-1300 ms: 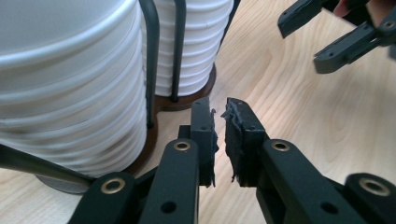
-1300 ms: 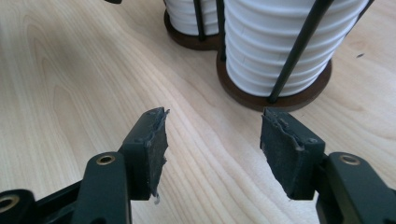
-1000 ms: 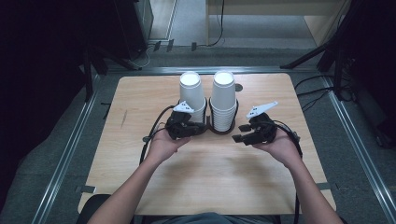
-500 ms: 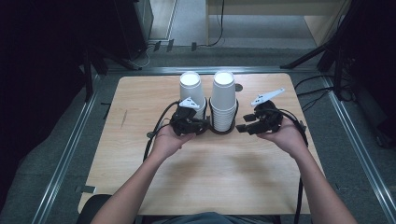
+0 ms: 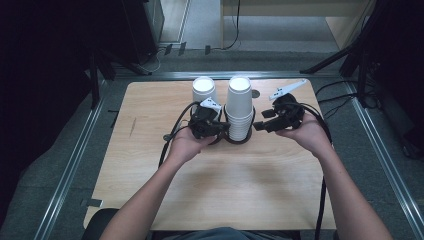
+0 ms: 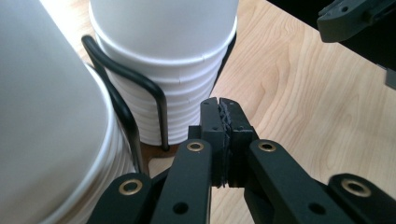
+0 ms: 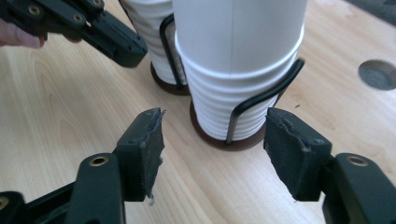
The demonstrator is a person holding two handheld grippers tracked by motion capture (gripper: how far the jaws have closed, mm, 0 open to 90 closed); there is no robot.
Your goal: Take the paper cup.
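Approach step: both hand-held grippers close on the two paper-cup stacks in their wire holder at mid-tabletop.

Right hand-held gripper (image 5: pixel 261 125) sits just right of the taller cup stack (image 5: pixel 239 107), jaws parted moderately and just been opening, nothing between them; judged to be lining up on that stack. Left hand-held gripper (image 5: pixel 223 129) is pinched fully shut, empty, just in front of the left cup stack (image 5: pixel 204 91). Next move likely calls for spreading wider to span the cup wall above the wire holder (image 7: pixel 261 98), clear of its loop. The right gripper view gives the round brown base and a hole in the tabletop (image 5: pixel 150 165); the high view gives the stacks' open rims.
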